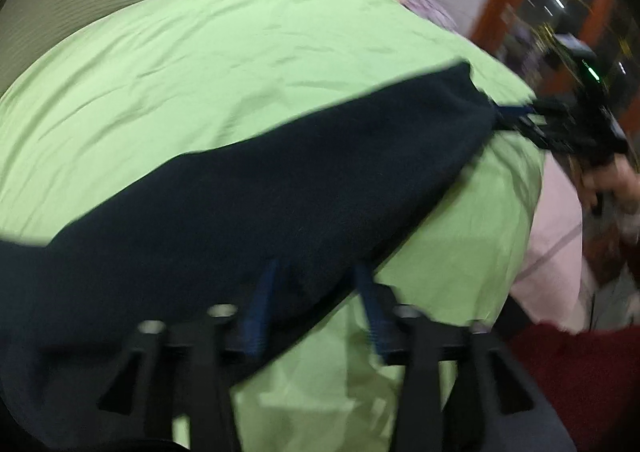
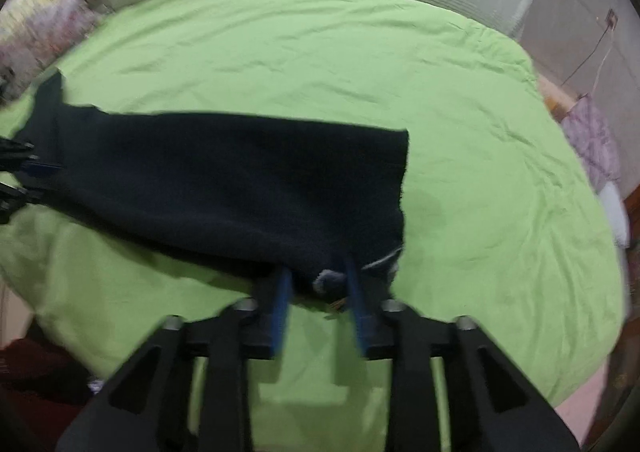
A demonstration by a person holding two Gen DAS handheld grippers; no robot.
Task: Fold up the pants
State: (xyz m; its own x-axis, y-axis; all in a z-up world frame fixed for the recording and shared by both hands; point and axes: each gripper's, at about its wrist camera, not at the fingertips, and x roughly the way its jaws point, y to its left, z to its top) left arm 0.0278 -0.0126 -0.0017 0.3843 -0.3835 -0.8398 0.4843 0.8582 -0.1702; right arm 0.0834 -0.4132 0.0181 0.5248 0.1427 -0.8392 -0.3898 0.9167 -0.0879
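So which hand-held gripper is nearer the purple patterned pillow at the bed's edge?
Right. The right hand-held gripper holds the dark pants at the end toward the purple pillow; the left hand-held gripper grips the opposite end, farther away.

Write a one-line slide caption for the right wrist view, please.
Right gripper meets the near edge of dark pants spread on a green bedsheet.

The left wrist camera sits close above the pants, facing along them toward the right gripper at 2 o'clock. The right wrist camera faces across the green sheet toward 12 o'clock, with the left gripper at 9 o'clock. Both views share pants and sheet.
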